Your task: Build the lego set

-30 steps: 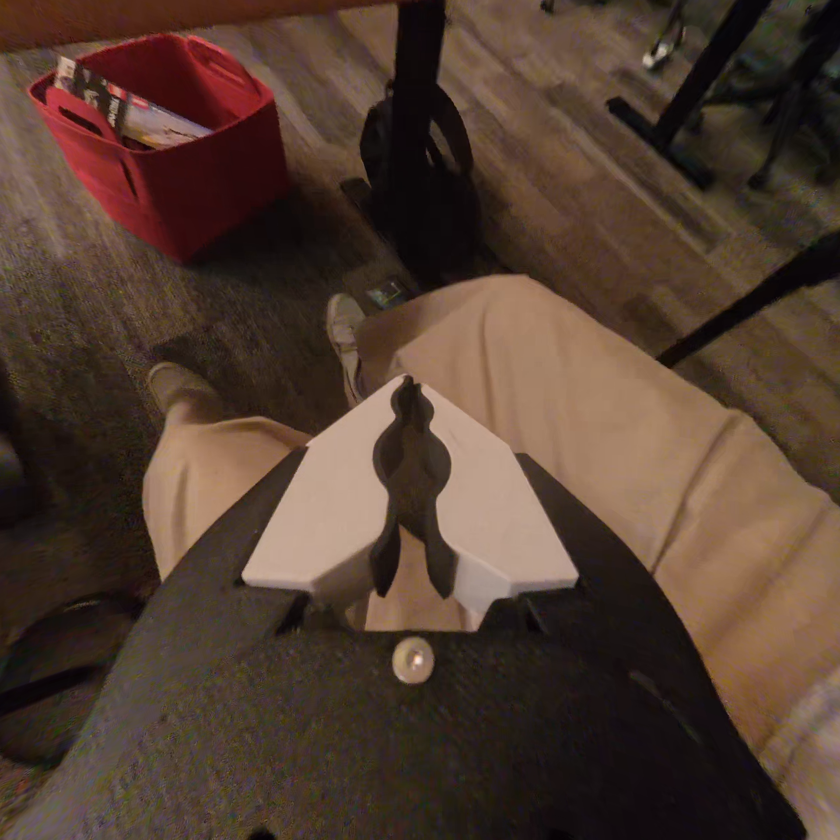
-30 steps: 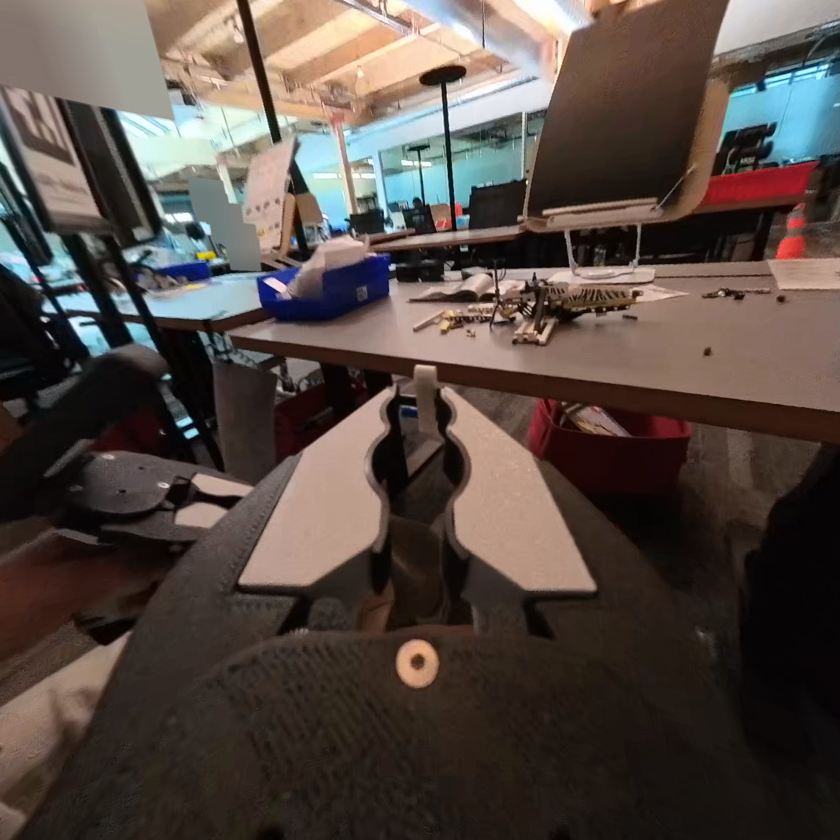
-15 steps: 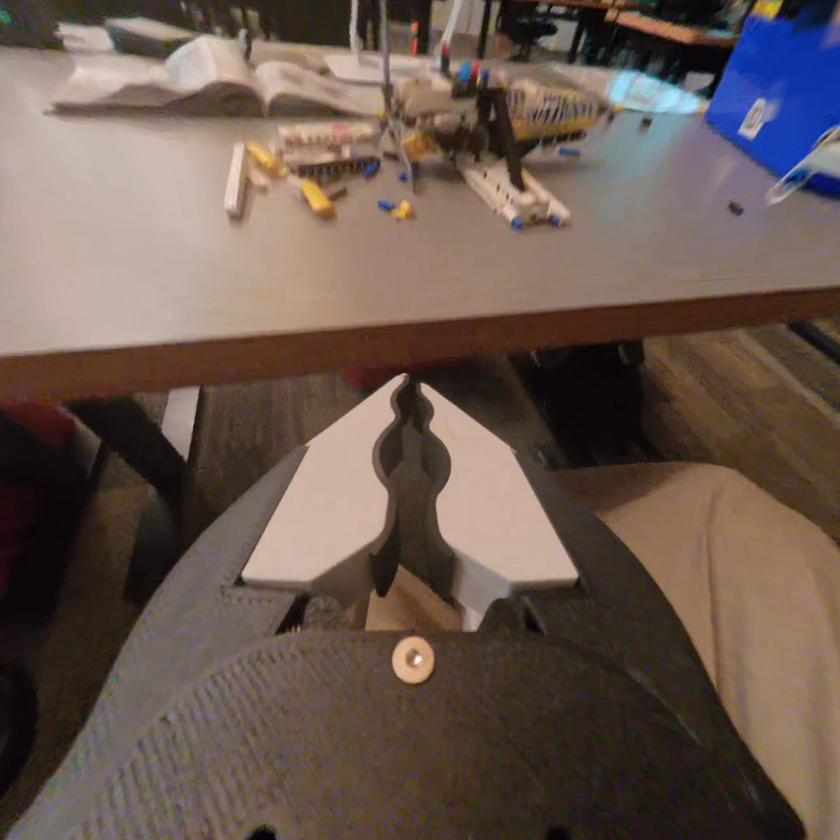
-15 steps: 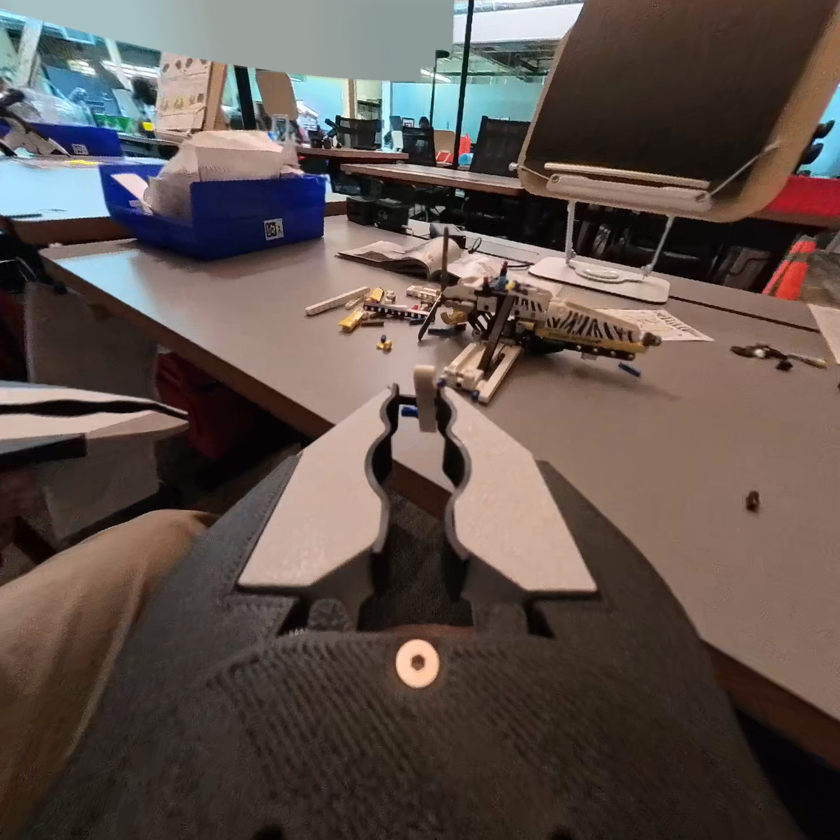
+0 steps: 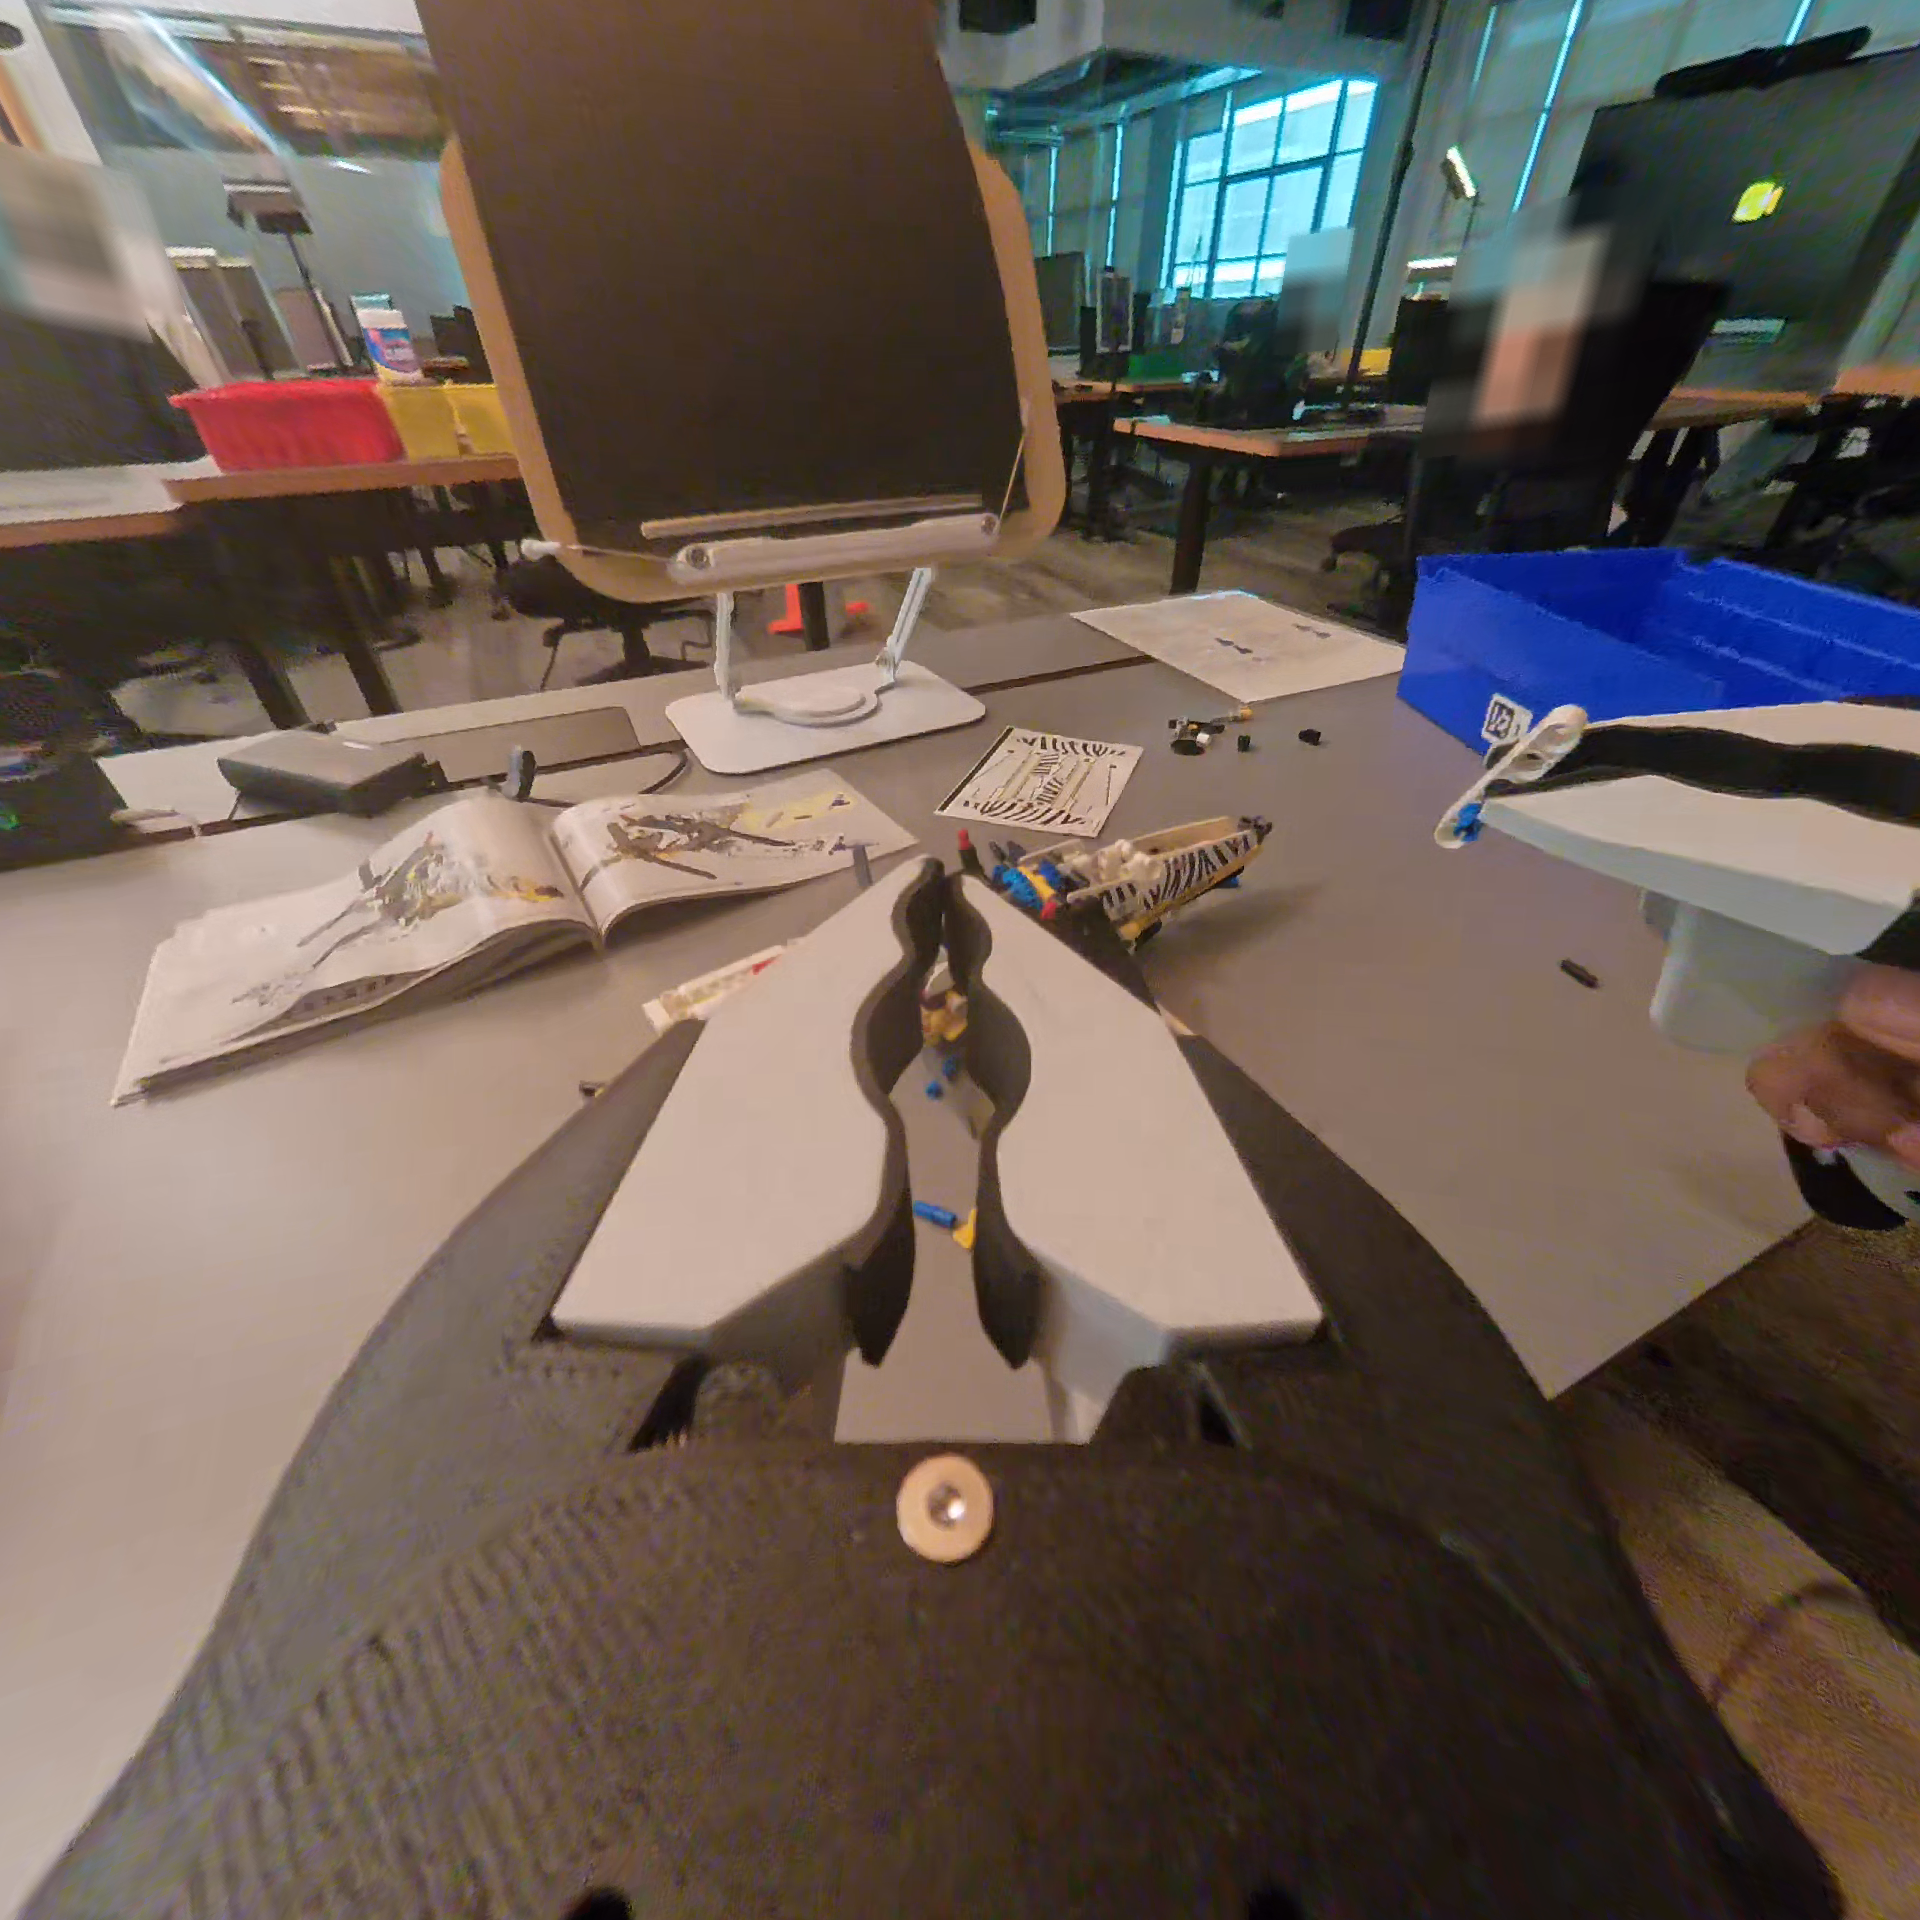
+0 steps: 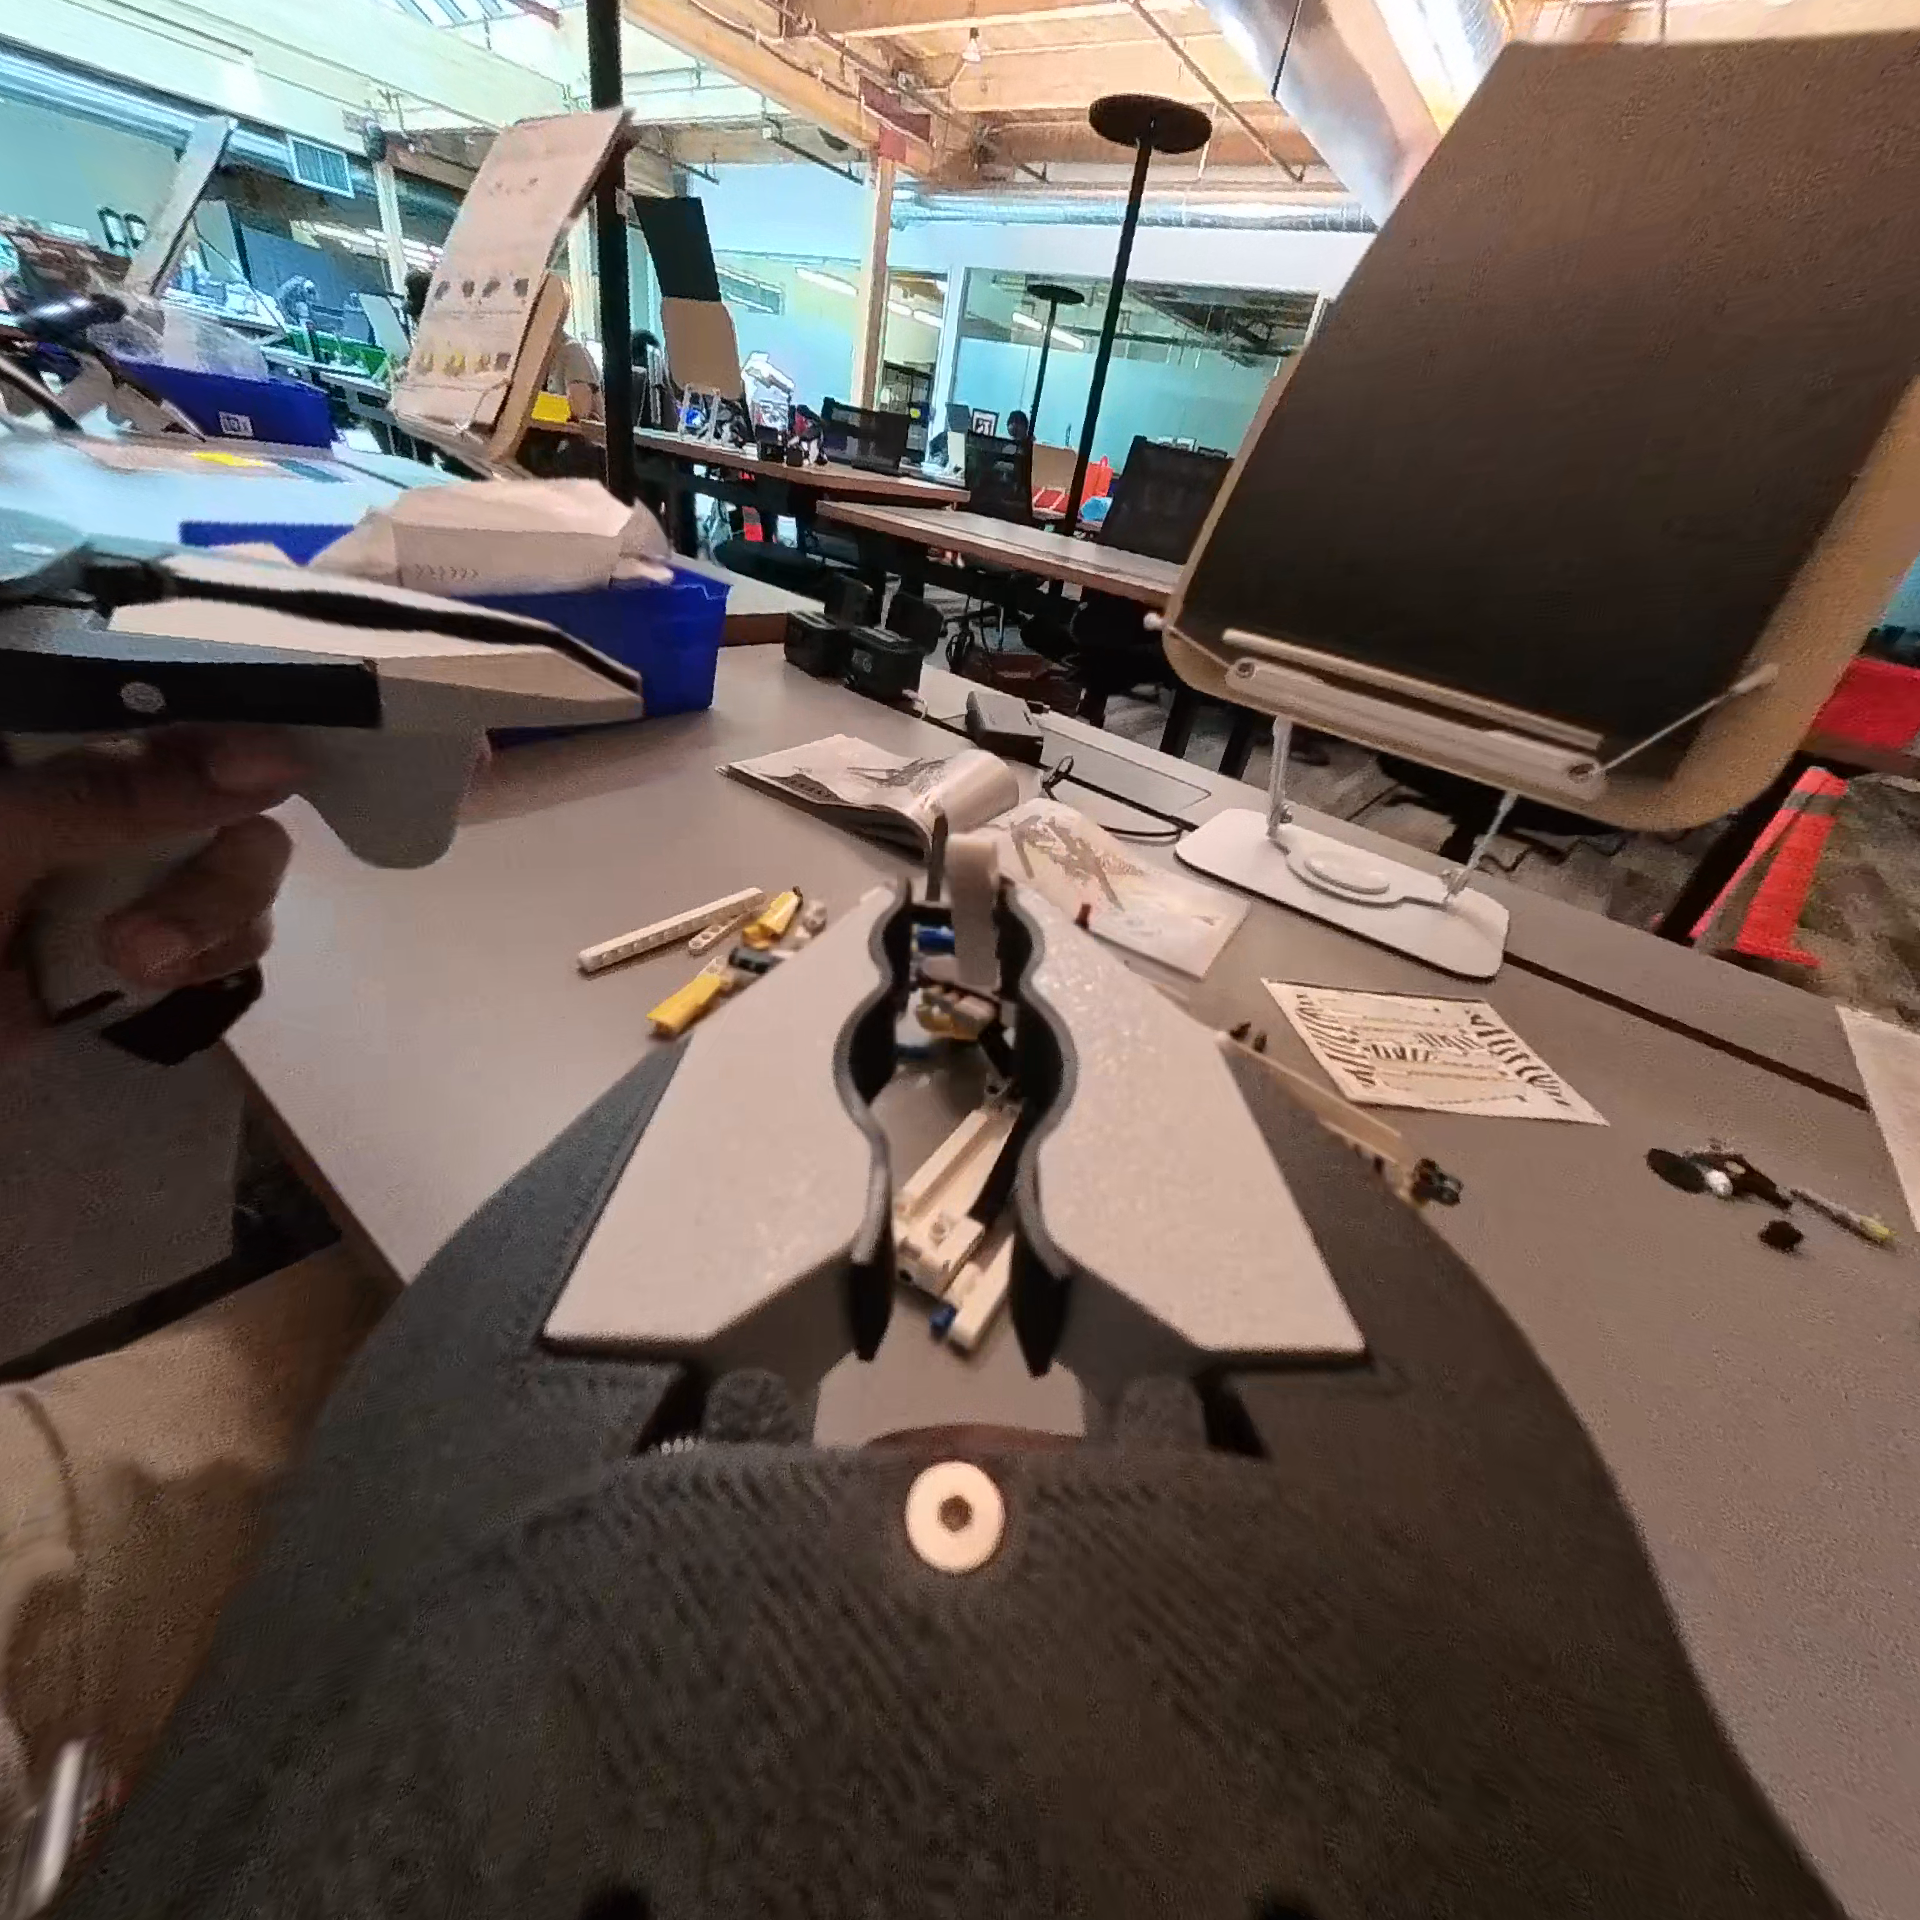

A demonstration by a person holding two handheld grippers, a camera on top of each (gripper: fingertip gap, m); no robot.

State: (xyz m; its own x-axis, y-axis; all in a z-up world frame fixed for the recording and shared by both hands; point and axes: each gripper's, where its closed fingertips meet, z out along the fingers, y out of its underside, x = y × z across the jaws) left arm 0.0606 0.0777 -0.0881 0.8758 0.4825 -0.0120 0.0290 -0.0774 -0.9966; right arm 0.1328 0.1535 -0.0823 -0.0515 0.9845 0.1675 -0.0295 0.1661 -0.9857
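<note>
Both grippers held above the table edge, facing the lego model.

The left gripper [image 5: 948, 883] has its fingertips pressed together with nothing between them. The right gripper [image 6: 961, 894] pinches a small white beam [image 6: 975, 899] upright at its tips (in the left wrist view the same beam [image 5: 1517, 764] sticks out of the tips, with what appears to be a blue pin at its lower end). The zebra-striped model [image 5: 1132, 873] rests on the grey table [image 5: 312, 1195], just right of the open manual [image 5: 499, 883]. Loose pieces [image 6: 717, 945] lie left of the model. A sticker sheet [image 5: 1039, 781] lies behind it, near the stand [image 5: 821, 717], and a blue bin [image 5: 1662, 644] sits at the far right.
</note>
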